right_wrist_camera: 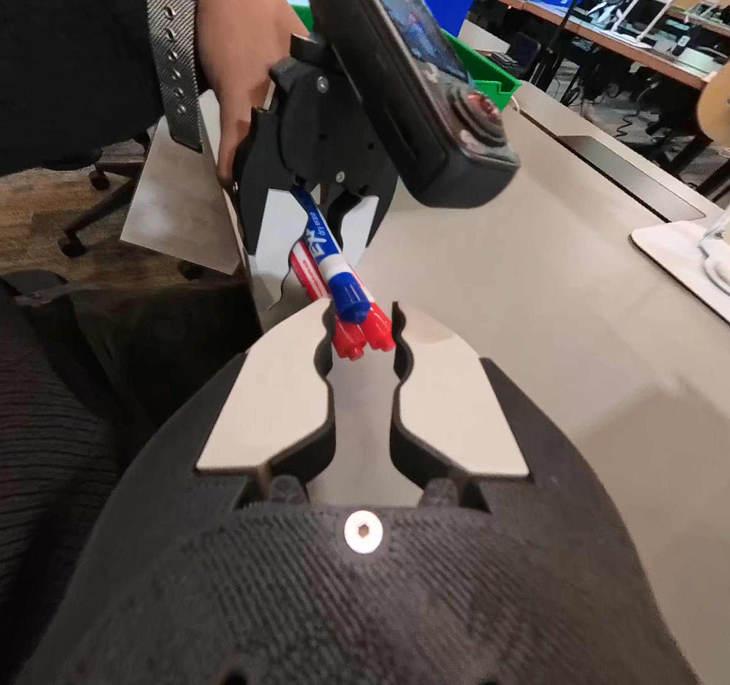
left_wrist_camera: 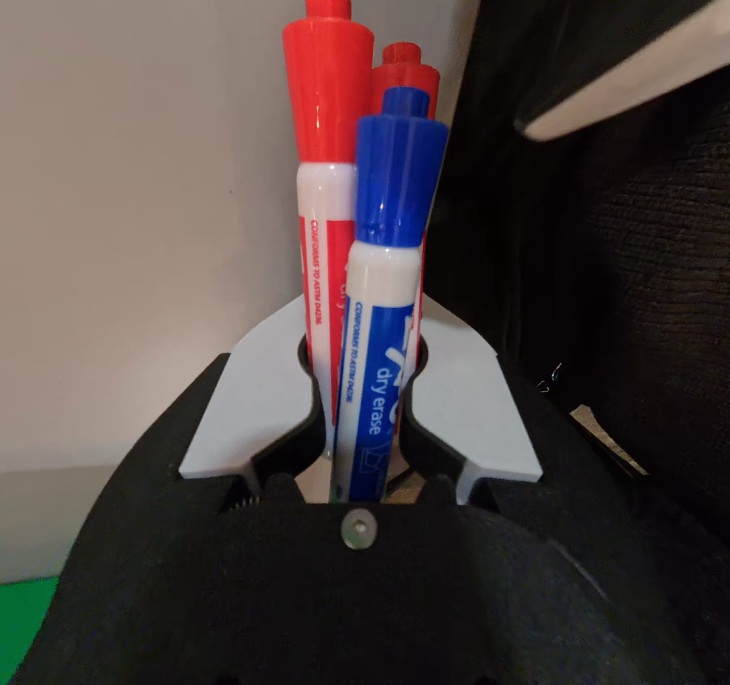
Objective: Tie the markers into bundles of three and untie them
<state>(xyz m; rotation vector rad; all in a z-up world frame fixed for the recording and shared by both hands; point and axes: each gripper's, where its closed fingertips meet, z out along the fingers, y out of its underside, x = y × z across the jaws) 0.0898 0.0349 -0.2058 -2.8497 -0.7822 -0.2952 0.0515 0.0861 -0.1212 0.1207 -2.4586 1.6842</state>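
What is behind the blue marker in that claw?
Behind the blue marker in the left claw stand two red markers. The farther one is mostly covered, only its cap showing.

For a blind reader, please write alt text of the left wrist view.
The left gripper is shut on three capped markers, one blue in front of two red, pointing up before a pale wall.
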